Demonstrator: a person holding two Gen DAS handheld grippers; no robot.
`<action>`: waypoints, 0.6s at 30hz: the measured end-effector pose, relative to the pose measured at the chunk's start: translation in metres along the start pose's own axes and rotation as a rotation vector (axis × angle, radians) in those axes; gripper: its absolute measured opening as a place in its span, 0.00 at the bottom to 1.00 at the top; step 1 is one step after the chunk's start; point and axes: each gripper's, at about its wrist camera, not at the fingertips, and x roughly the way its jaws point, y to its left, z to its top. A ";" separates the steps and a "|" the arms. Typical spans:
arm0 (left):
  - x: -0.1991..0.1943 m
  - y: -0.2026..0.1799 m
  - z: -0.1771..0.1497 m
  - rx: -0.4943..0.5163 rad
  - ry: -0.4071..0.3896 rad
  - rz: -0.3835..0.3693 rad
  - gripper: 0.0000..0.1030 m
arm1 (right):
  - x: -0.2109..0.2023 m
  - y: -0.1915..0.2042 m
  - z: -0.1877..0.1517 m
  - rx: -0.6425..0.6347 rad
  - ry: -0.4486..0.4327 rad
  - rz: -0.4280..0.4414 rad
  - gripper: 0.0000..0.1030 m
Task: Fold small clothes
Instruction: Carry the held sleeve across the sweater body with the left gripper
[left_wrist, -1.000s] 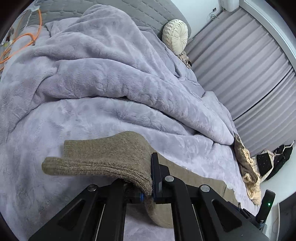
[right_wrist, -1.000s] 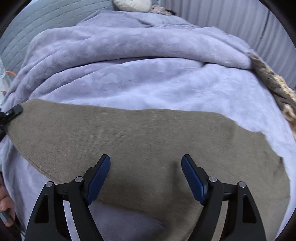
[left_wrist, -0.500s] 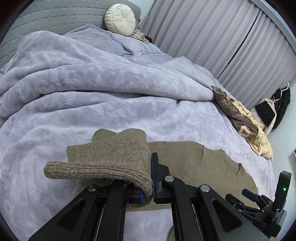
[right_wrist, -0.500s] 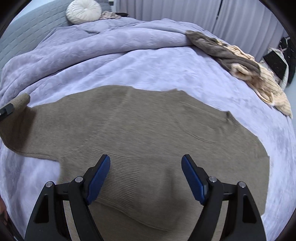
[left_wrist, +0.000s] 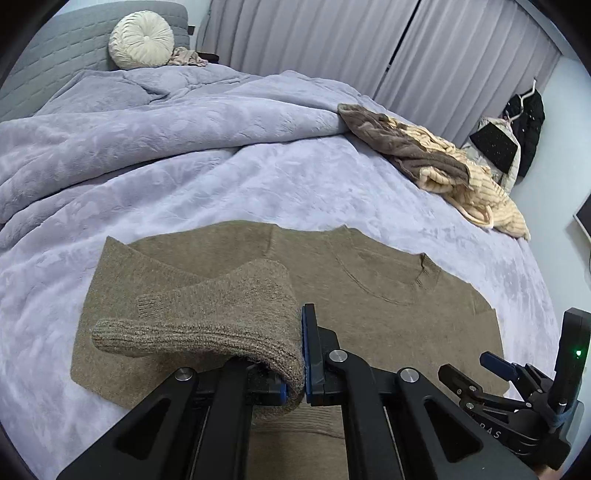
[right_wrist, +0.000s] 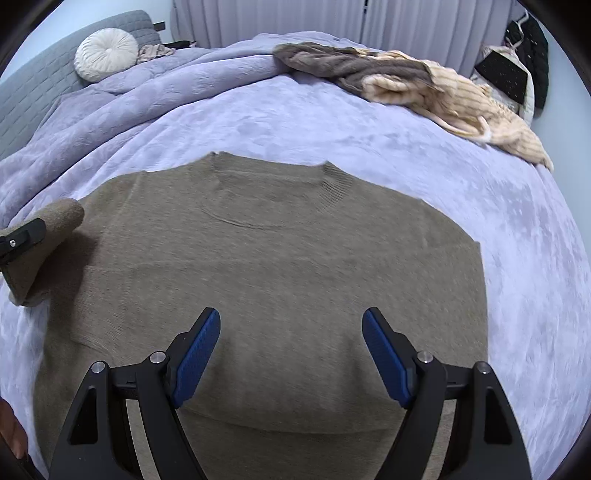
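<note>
A brown knit sweater (right_wrist: 280, 266) lies flat on the lavender bed cover, collar away from me. It also shows in the left wrist view (left_wrist: 388, 280). My left gripper (left_wrist: 295, 373) is shut on the sweater's ribbed sleeve cuff (left_wrist: 207, 332) and holds the sleeve lifted over the sweater's body. In the right wrist view that gripper (right_wrist: 22, 236) and the lifted sleeve (right_wrist: 59, 218) are at the left edge. My right gripper (right_wrist: 291, 354) is open and empty, hovering over the sweater's lower middle; it shows at the lower right of the left wrist view (left_wrist: 476, 369).
A heap of brown and cream clothes (right_wrist: 417, 85) lies at the bed's far right. A bunched lavender blanket (left_wrist: 147, 133) fills the far left, with a round cream pillow (left_wrist: 142, 38) by the grey headboard. Grey curtains (left_wrist: 369, 44) and hanging dark clothes (left_wrist: 524, 125) stand behind.
Both grippers have swung right along the bed. My left gripper has carried the sleeve over the sweater's body. The right gripper has stayed open and now faces the collar.
</note>
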 end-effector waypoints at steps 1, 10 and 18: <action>0.003 -0.011 -0.002 0.023 0.008 0.001 0.07 | 0.000 -0.006 -0.002 0.005 -0.001 0.000 0.80; 0.024 -0.095 -0.027 0.164 0.059 -0.012 0.07 | -0.004 -0.054 -0.016 0.048 -0.007 -0.013 0.80; 0.030 -0.144 -0.045 0.268 0.074 -0.017 0.07 | -0.008 -0.094 -0.028 0.101 -0.020 -0.006 0.80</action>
